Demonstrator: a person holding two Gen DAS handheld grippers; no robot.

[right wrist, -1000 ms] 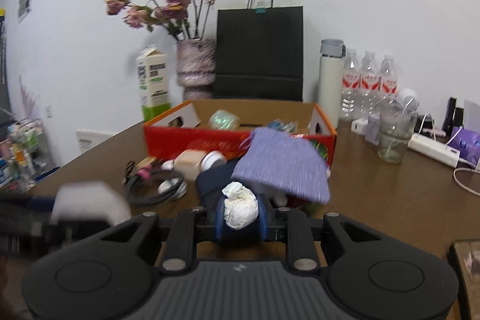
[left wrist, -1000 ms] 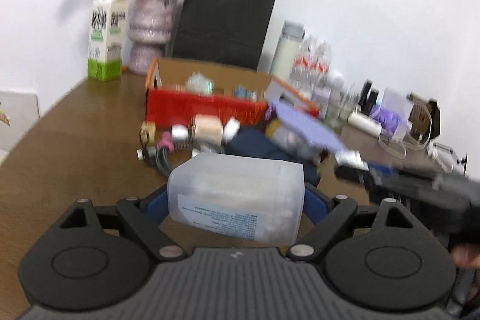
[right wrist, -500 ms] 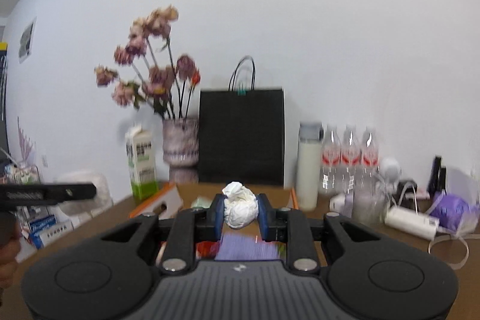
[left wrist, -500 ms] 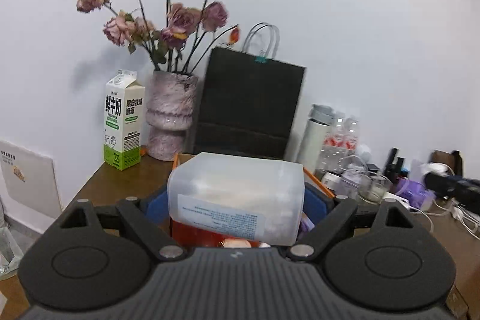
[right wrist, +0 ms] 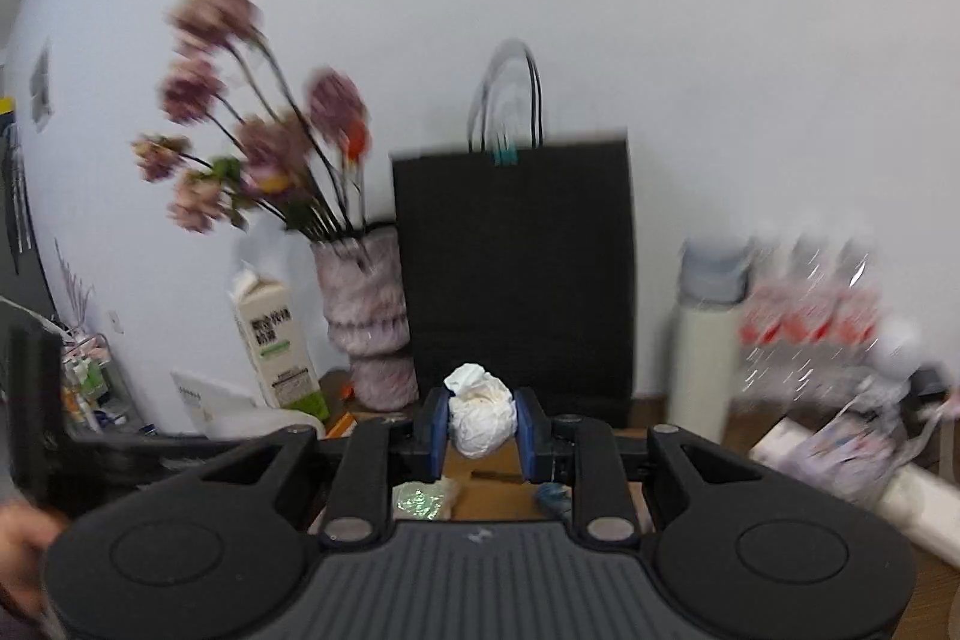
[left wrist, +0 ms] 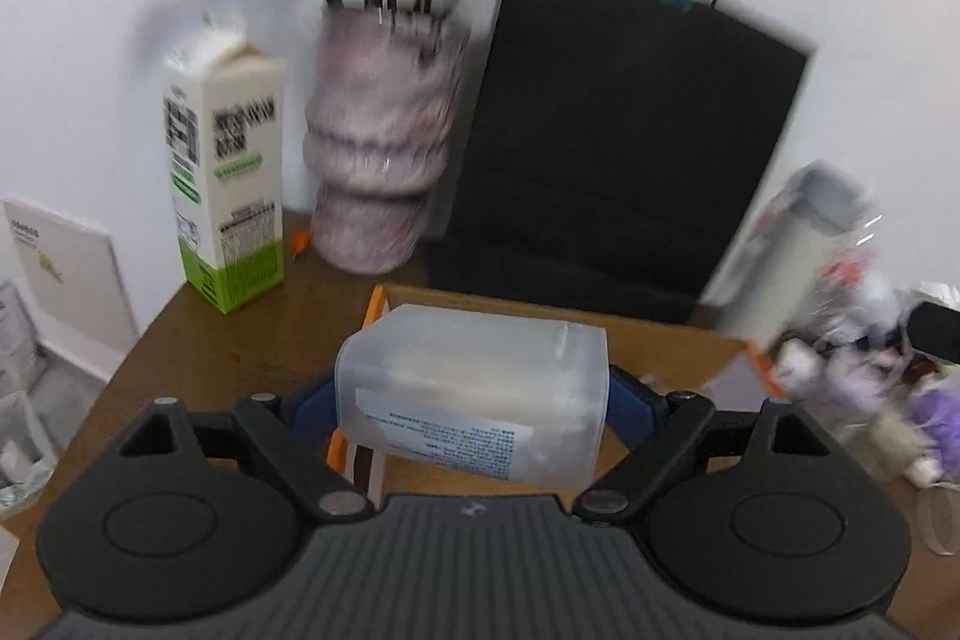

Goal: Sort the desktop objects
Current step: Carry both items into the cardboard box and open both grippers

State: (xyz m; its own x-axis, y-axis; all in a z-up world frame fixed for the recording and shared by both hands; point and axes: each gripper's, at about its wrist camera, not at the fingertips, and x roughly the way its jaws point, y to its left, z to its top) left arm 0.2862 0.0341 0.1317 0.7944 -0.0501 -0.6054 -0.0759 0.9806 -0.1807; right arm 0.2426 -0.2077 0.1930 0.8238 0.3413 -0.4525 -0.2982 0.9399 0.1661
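Left fingers: we see the blue fingers of the left gripper spread wide and pressed against both ends of a translucent plastic box with a printed label; the box lies crosswise between them, carried in the air.

Right fingers: the right gripper is nearly closed, its blue fingers pinching a crumpled white paper wad.

What changed: half a second ago both cameras looked out level at the wall and the black paper bag. Now both tip downward and sit nearer the back of the bench. The cardboard box, orange at its edges, has come in under the plastic box, and its floor shows below the paper wad, with a shiny crumpled wrapper lying inside. Both grips are unchanged.

Meaning for the task: we judge both items are being brought over the cardboard box for dropping in; neither is released yet.

Left pose: held above the box's near-left corner, pitched down, pointing toward the vase and bag. Heavy blur suggests fast motion.

Right pose: above the box interior, pointing at the bag, less tilted. The milk carton stands to the left and the white thermos to the right.
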